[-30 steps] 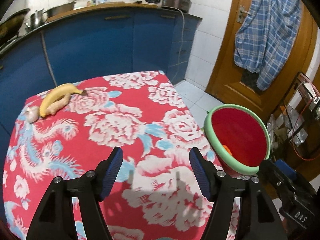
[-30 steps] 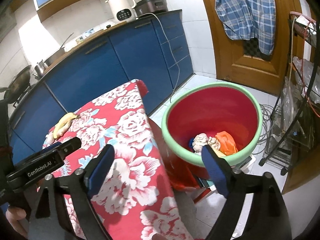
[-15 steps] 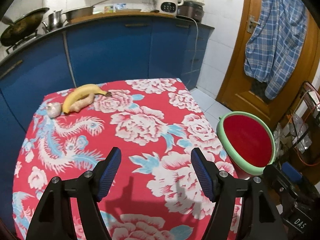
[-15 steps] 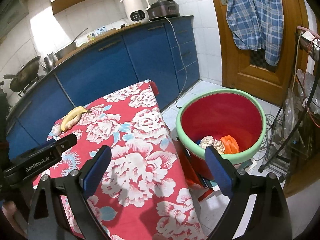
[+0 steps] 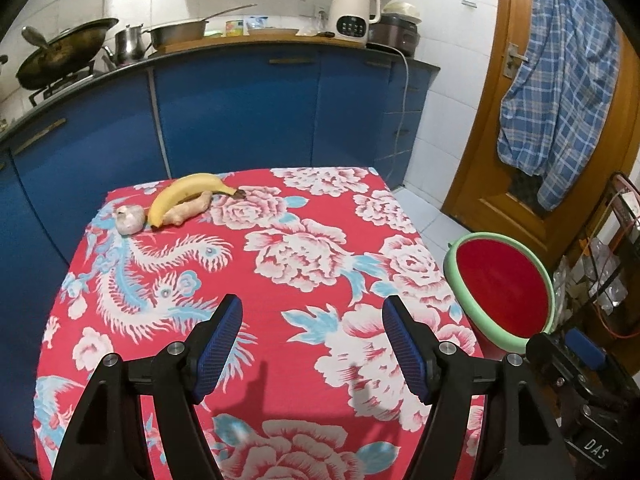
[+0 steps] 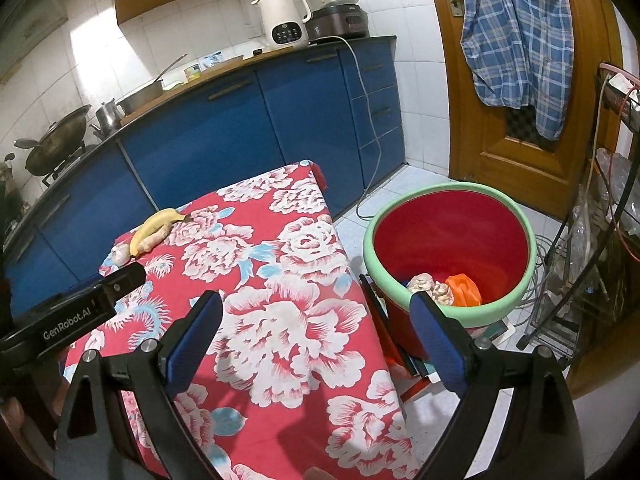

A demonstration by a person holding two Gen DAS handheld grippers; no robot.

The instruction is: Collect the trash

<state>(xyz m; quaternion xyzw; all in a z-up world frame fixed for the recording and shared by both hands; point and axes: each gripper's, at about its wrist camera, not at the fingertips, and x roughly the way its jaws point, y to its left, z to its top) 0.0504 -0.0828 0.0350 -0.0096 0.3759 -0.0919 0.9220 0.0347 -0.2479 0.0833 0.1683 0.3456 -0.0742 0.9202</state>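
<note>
Red floral cloth [image 5: 304,264] covers the bench, and both pairs of tongs hang above its near half with nothing between their blue pads. The left tongs [image 5: 312,344] stand released, jaws apart over bare cloth; the right tongs [image 6: 316,340] are spread wide too, one pad over the cloth and the other in front of the bin [image 6: 452,248].

That bin, red with a pale green rim, sits on the floor just beside the bench's right edge. Crumpled paper [image 6: 430,286] and an orange scrap [image 6: 464,290] lie at its bottom, so the trash appears already collected.

On the far left corner of the bench lie a banana [image 5: 188,196], a piece of ginger [image 5: 190,210] touching it, and a garlic bulb [image 5: 129,218] just beside them. No wrapper or paper shows anywhere on the cloth.

The chief risk, judging from this, is a mistaken target: with no rubbish left in view, either hand could go for the produce and bin good food. A reach to that corner could also knock the garlic off the edge, since it lies near the drop. The cloth looks loose, so a low pad could snag it and drag it, produce and all. The right hand's device [image 5: 576,364] sits close beside the left, so a crossing move could knock the two together.
</note>
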